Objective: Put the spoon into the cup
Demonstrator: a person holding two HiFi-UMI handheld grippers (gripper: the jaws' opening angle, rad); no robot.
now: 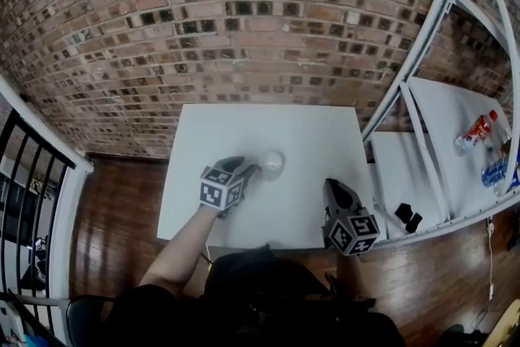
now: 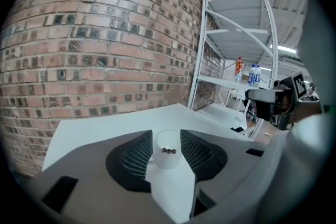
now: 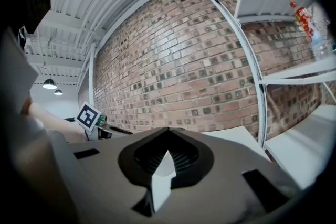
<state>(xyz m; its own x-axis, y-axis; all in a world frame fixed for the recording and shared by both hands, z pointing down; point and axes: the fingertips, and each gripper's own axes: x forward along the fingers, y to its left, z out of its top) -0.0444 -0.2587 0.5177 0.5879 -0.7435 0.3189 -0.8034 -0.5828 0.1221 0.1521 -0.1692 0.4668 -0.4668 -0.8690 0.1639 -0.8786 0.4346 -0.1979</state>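
Standing on the white bench (image 1: pixel 244 126), the white cup (image 2: pixel 165 160) sits in the gap of the left gripper (image 2: pixel 167 134), whose jaws are wide apart and not pressing it. Only the left gripper view shows a short dark beaded piece (image 2: pixel 169 151) at the cup's mouth; whether it is the spoon I cannot tell. The right gripper (image 3: pixel 168 136), lower right in the head view, has its jaws drawn together, empty. At right, a white shelf rack (image 1: pixel 422 45) carries a red bottle (image 1: pixel 475 132) and blue bottles (image 1: pixel 493 171), their print too small to read. A brick wall (image 1: pixel 244 12) fills the top of the frame.
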